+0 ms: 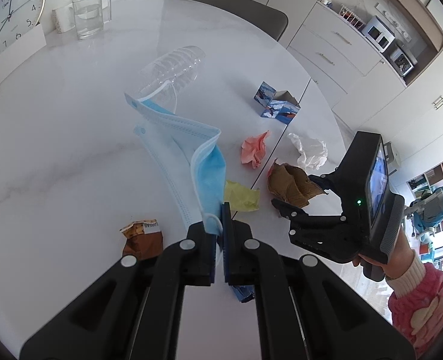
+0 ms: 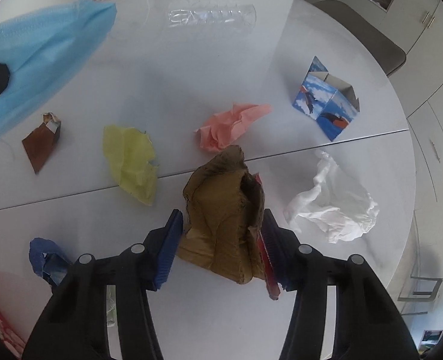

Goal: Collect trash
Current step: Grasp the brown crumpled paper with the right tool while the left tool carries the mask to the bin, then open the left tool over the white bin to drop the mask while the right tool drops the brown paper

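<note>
Table: white marble-look oval table (image 1: 71, 156) with a seam across it; it carries all the litter.
Clock: round white wall clock with a gold rim (image 1: 10, 15), propped at the table's far left edge behind a white card.
Glass: clear square glass holding water (image 1: 88, 15), at the far edge beside the clock.
Mask: blue pleated disposable face mask (image 1: 191, 162), hanging off the tabletop from the left gripper (image 1: 218, 228), whose blue pads are pressed together on the mask's lower end and ear loop.
Bottle: crushed clear plastic bottle (image 1: 173, 69), lying on its side toward the far edge, behind the mask.
Cardboard: crumpled brown cardboard piece (image 2: 224, 219), resting on the table just on the near side of the seam, between the jaws of the right gripper (image 2: 221, 240); the jaws are partly open, the right pad against the cardboard (a red strip sits there too), the left pad just beside it with a sliver of table showing.
Tissue: crumpled white tissue (image 2: 332, 207), near the right edge.
Box: small blue printed carton, open-topped (image 2: 326, 102), beyond the seam toward the right edge.
Yellow paper: crumpled yellow paper (image 2: 131, 162), across the seam, left of the cardboard.
Pink paper: crumpled pink paper (image 2: 230, 124), just beyond the cardboard.
Wrapper: brown snack wrapper (image 2: 41, 141), toward the left edge.
Blue scrap: crumpled dark blue wrapper (image 2: 44, 258), at the near edge.
</note>
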